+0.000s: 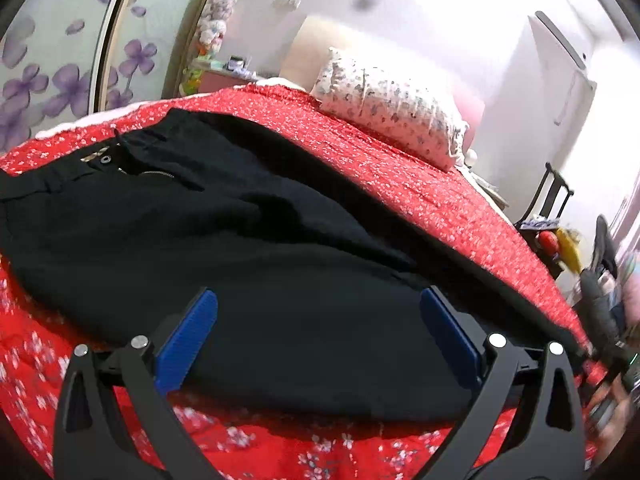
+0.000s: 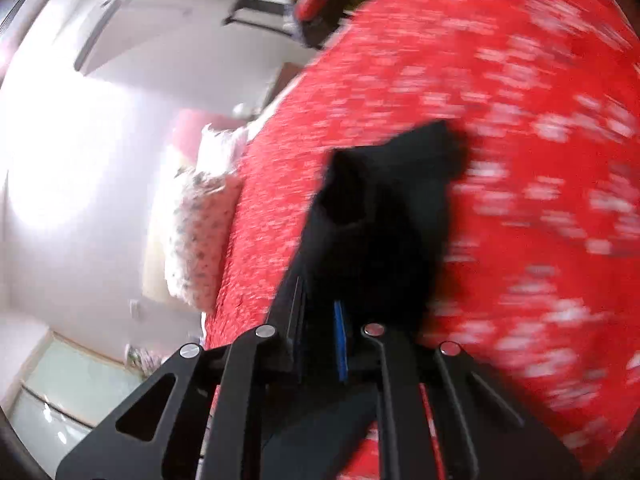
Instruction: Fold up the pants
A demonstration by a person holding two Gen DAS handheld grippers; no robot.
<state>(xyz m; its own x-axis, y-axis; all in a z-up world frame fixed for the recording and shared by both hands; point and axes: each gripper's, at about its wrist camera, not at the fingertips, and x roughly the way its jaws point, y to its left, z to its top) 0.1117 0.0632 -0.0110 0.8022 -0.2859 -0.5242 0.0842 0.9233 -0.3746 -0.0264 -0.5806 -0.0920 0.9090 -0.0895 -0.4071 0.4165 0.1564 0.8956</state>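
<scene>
Black pants [image 1: 224,240] lie spread on a red flowered bedspread [image 1: 420,184]. Their waistband, button [image 1: 106,159] and zipper are at the left, and the legs run toward the lower right. My left gripper [image 1: 320,312] is open just above a leg, its blue pads [image 1: 188,336] wide apart with black cloth between them and not pressed. In the blurred right wrist view, my right gripper [image 2: 334,312] is rolled sideways and shut on the end of a pant leg [image 2: 384,208], which bunches out ahead of the fingers. Only a thin strip of blue pad [image 2: 340,344] shows.
A flowered pillow [image 1: 392,116] lies at the head of the bed. A wardrobe door with purple flowers [image 1: 60,80] stands at the left. At the right there is a white cabinet [image 1: 568,64], and a dark chair [image 1: 548,196] with clutter stands beyond the bed's edge.
</scene>
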